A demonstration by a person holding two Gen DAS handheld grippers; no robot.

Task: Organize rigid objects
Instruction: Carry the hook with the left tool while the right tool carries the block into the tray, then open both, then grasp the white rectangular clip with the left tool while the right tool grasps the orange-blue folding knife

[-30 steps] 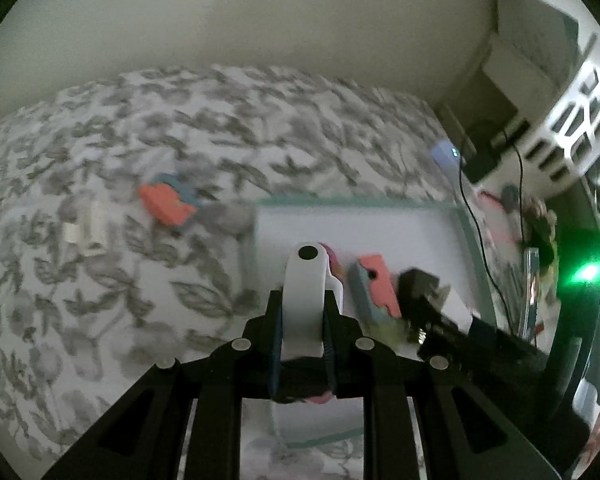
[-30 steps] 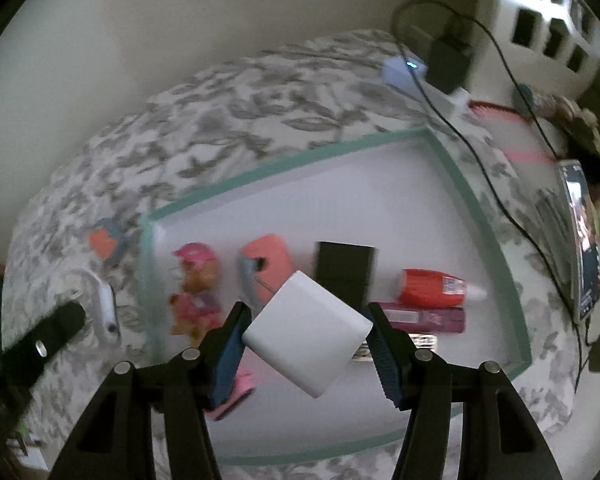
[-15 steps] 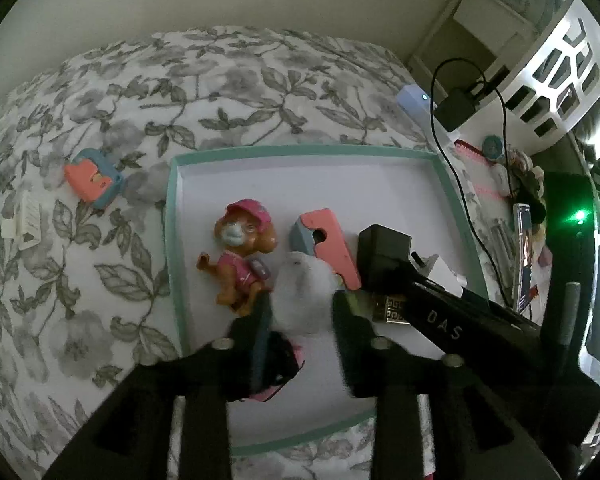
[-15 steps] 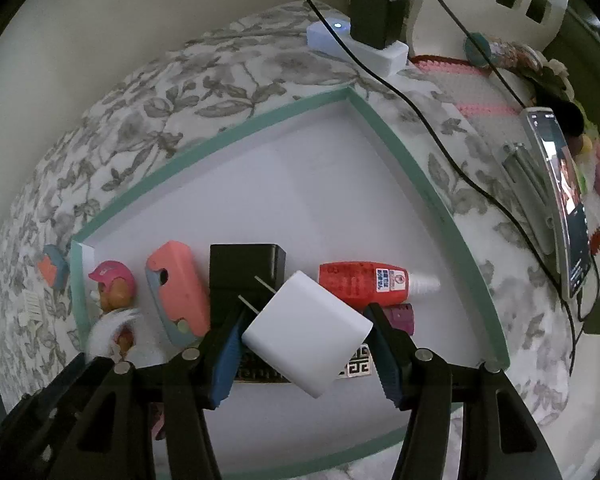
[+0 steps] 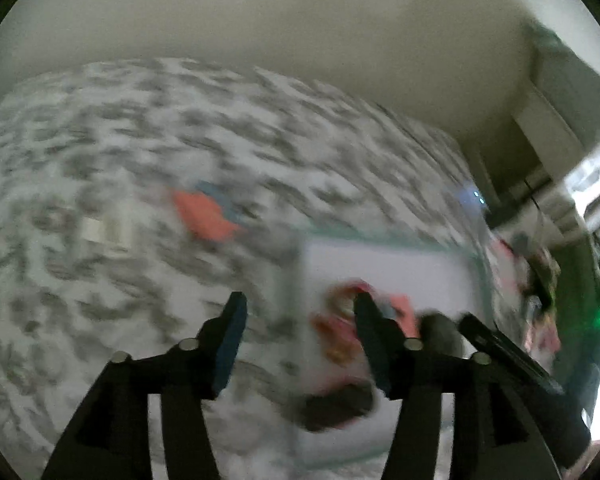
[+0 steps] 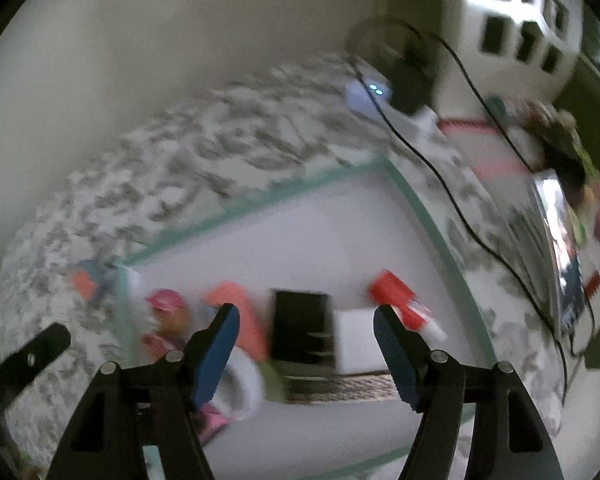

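Both claws gape wide and empty: left gripper [image 5: 298, 326] lower centre, right gripper [image 6: 305, 334] over the teal-rimmed tray [image 6: 260, 202], where the white charger [image 6: 355, 340] lies beside the black adapter [image 6: 301, 326].

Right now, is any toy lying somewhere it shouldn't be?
Yes. An orange-and-blue piece and a small white object lie on the flowered bedspread, outside the green-edged tray that holds the other things.

Toy pup [image 6: 166, 312], black block [image 6: 301, 326], red bottle [image 6: 399, 300] line the tray [image 6: 300, 192].
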